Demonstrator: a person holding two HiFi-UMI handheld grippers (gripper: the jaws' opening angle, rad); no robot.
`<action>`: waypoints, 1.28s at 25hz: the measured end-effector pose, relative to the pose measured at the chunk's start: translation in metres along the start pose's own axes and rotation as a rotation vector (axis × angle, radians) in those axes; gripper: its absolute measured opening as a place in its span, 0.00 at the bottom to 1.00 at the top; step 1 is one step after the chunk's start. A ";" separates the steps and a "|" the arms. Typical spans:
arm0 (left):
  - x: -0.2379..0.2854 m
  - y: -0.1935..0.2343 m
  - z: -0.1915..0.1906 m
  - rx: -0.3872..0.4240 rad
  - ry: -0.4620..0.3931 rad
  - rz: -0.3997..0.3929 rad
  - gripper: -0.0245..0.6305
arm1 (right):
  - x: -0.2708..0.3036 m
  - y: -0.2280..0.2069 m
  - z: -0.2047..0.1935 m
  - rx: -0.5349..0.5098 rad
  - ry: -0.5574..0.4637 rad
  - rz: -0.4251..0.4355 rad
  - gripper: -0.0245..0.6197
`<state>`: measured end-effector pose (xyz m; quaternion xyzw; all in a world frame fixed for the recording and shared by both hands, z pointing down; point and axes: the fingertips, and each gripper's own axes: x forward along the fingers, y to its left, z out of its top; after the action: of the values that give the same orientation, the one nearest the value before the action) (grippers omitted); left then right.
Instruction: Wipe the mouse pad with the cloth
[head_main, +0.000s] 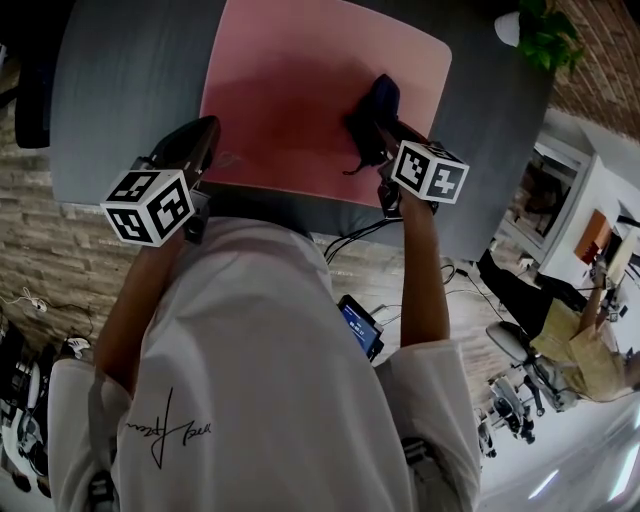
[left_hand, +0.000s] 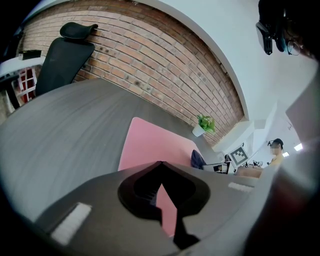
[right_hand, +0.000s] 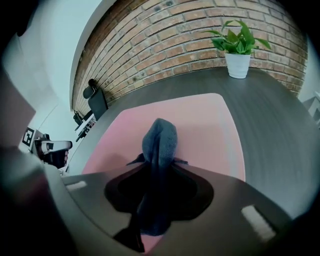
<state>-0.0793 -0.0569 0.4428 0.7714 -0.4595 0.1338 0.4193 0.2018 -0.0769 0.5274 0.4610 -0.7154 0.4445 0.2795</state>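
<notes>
Right gripper (right_hand: 157, 162) jaws pinched the dark cloth (right_hand: 159, 142) by a bunched fold, over the pink mouse pad (head_main: 290, 90) toward 3 o'clock | left gripper (left_hand: 161, 164) jaws pressed together, empty, at the pad's 8 o'clock edge | cloth judged soft, light, limp: best held at its gathered middle.

Pink mouse pad (head_main: 290, 90) lay open across its left and middle — the dark cloth (head_main: 378, 100), pinched in the right gripper (head_main: 380, 135), stood on its right side. Grey table (head_main: 120, 90) ran free around it; a potted plant (right_hand: 237, 60) occupied the far right corner.
</notes>
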 end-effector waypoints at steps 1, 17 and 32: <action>0.000 0.001 0.000 0.003 0.001 0.001 0.06 | 0.000 -0.001 0.001 0.008 -0.005 0.000 0.22; 0.006 -0.002 -0.002 -0.009 0.027 0.014 0.06 | -0.011 -0.049 0.031 0.106 -0.064 -0.035 0.22; 0.007 0.002 -0.003 -0.034 0.043 0.020 0.06 | -0.003 -0.064 0.063 0.111 -0.101 -0.041 0.22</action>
<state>-0.0767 -0.0591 0.4505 0.7565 -0.4604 0.1466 0.4407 0.2614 -0.1439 0.5209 0.5124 -0.6933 0.4536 0.2260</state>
